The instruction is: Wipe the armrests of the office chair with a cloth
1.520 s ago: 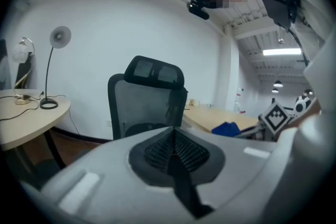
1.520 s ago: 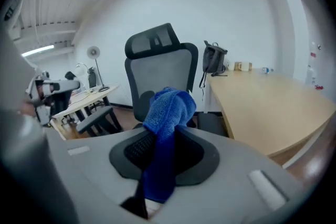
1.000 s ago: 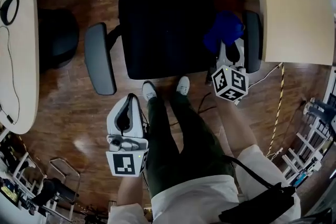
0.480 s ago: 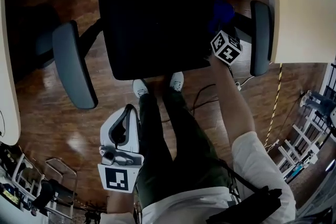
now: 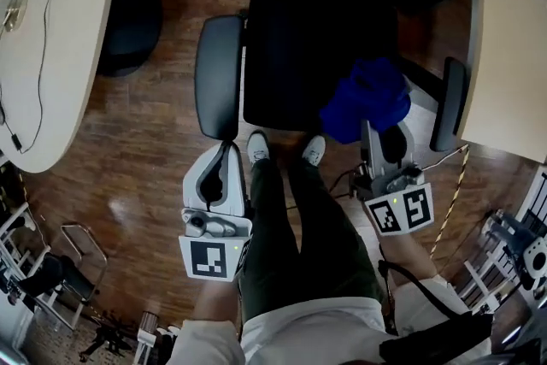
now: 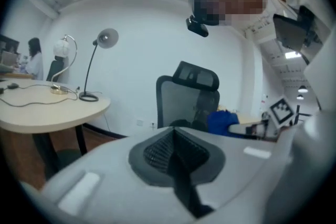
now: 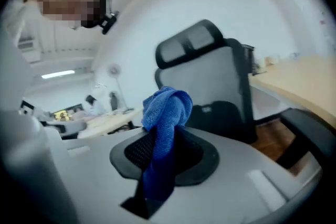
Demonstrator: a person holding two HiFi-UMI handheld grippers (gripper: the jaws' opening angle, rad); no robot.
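Both jaws closed: right gripper (image 5: 379,132) pinches blue cloth (image 5: 366,98), tips hidden under it; left gripper (image 5: 227,151) empty.

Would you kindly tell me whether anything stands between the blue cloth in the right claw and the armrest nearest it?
Nothing visible does. The blue cloth, shut in the right claw, sits by the seat's front corner, and only the armrest's own support strut crosses the gap to the nearest armrest.
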